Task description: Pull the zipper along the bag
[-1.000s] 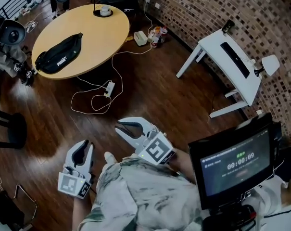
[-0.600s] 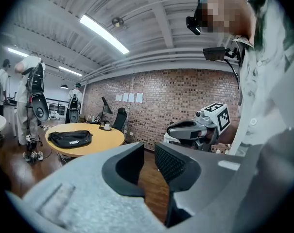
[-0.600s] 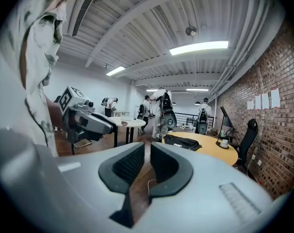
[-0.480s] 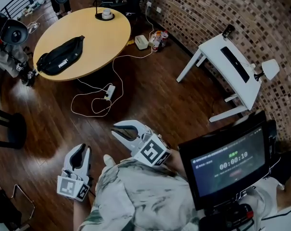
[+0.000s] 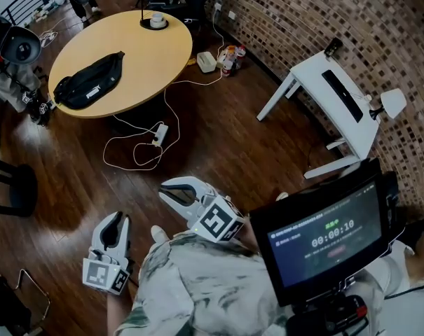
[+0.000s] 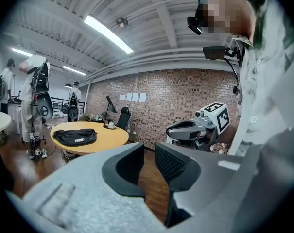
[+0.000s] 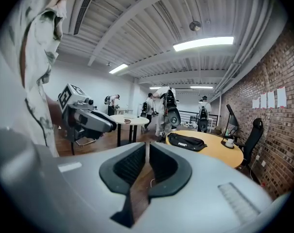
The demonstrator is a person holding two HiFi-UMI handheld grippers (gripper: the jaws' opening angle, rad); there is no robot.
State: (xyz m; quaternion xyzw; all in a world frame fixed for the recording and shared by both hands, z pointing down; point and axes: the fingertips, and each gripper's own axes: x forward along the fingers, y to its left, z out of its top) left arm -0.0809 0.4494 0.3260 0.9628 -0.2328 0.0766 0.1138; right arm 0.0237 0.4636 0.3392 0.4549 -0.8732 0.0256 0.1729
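A black waist bag (image 5: 89,80) lies on the round yellow table (image 5: 145,54) far across the room, well away from both grippers. It also shows as the bag (image 6: 76,136) in the left gripper view and the bag (image 7: 185,141) in the right gripper view. My left gripper (image 5: 114,220) hangs low by the person's body; a narrow gap shows between its pads (image 6: 149,152) with nothing in it. My right gripper (image 5: 167,187) is held in front of the body, its tips (image 7: 147,148) touching and empty.
A white cable and power strip (image 5: 158,130) lie on the dark wood floor between me and the table. A white stand (image 5: 338,89) leans by the brick wall. A screen with a timer (image 5: 324,236) is at my right. A cup (image 5: 154,19) stands on the table's far side.
Both grippers have drifted slightly left and lower in the head view. The timer screen has shifted left. The bag has not moved.
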